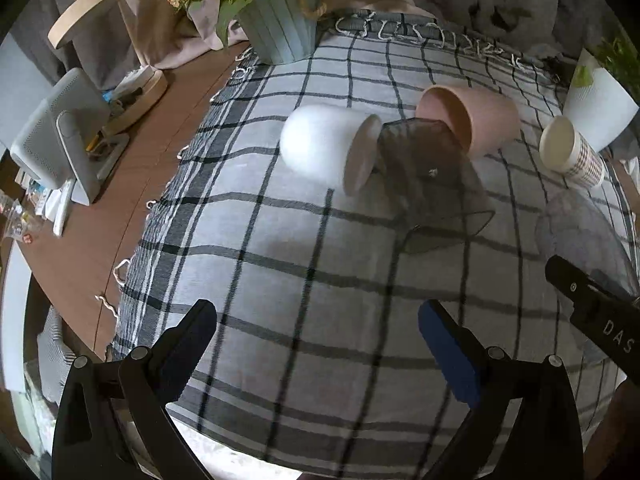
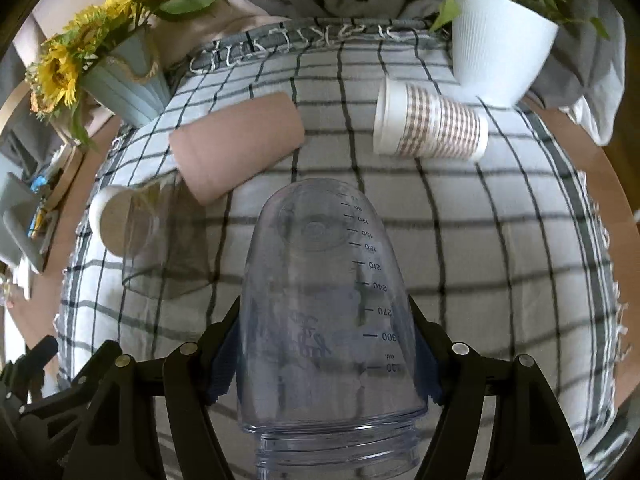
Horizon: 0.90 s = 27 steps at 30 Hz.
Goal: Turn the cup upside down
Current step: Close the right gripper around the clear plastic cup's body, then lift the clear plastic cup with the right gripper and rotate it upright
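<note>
My right gripper [image 2: 326,356] is shut on a clear plastic measuring cup [image 2: 324,288] with millilitre marks. It holds the cup above the checked cloth, base pointing away, threaded mouth toward the camera. In the left wrist view this cup [image 1: 580,236] shows faintly at the right, above the right gripper's black finger [image 1: 592,312]. My left gripper [image 1: 316,344] is open and empty over the near part of the cloth. A white cup [image 1: 328,148], a pink cup [image 1: 468,118], a smoky glass cup [image 1: 428,184] and a checked paper cup [image 1: 572,152] lie on their sides.
The checked cloth [image 1: 280,264] covers a round wooden table [image 1: 120,184]. A blue pot of sunflowers [image 1: 276,20] stands at the back left, a white plant pot [image 2: 496,48] at the back right. A grey device [image 1: 60,136] and clutter sit left.
</note>
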Motion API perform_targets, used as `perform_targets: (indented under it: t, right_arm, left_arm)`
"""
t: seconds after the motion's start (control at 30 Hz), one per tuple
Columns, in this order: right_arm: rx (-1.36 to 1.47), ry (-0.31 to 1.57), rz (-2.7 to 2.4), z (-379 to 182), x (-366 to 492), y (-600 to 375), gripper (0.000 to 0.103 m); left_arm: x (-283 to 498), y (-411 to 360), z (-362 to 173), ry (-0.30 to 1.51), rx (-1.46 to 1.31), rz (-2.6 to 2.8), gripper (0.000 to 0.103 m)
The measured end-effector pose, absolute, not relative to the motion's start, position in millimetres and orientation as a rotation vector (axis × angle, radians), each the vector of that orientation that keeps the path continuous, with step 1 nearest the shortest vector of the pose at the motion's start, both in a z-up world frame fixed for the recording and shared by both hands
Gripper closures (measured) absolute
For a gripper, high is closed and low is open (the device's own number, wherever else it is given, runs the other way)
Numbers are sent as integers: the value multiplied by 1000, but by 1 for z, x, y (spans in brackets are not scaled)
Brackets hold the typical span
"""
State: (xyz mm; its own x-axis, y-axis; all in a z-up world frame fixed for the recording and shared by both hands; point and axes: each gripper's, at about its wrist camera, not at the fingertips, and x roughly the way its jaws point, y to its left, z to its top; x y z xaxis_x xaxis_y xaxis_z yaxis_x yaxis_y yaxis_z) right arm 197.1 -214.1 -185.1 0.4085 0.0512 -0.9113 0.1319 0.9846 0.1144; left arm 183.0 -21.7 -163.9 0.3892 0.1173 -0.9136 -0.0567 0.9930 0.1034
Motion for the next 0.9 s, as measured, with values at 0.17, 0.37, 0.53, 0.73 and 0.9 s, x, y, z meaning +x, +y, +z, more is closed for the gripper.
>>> perform_targets:
  t: [0.17,0.37,0.53,0.73,0.9]
  right_arm:
    - [210,1175,-81,-192,180,-203,31]
    - [233,1213,-106,-201,171,-194,31]
    - [250,1251,-84,-208,168,-188,31]
    - [269,1260,-56,-209,168,-187,21]
    - [303,1221,-32,-190,158,-195,20]
  left_arm:
    - [181,-9,-170,1182,61,87,0]
    - [178,0,-173,1191,64,68,0]
    - [178,5,-175,1199,55,76,0]
    - [179,5,-173,1202,47,88,0]
    - [178,1,-158,1180,32,91,0]
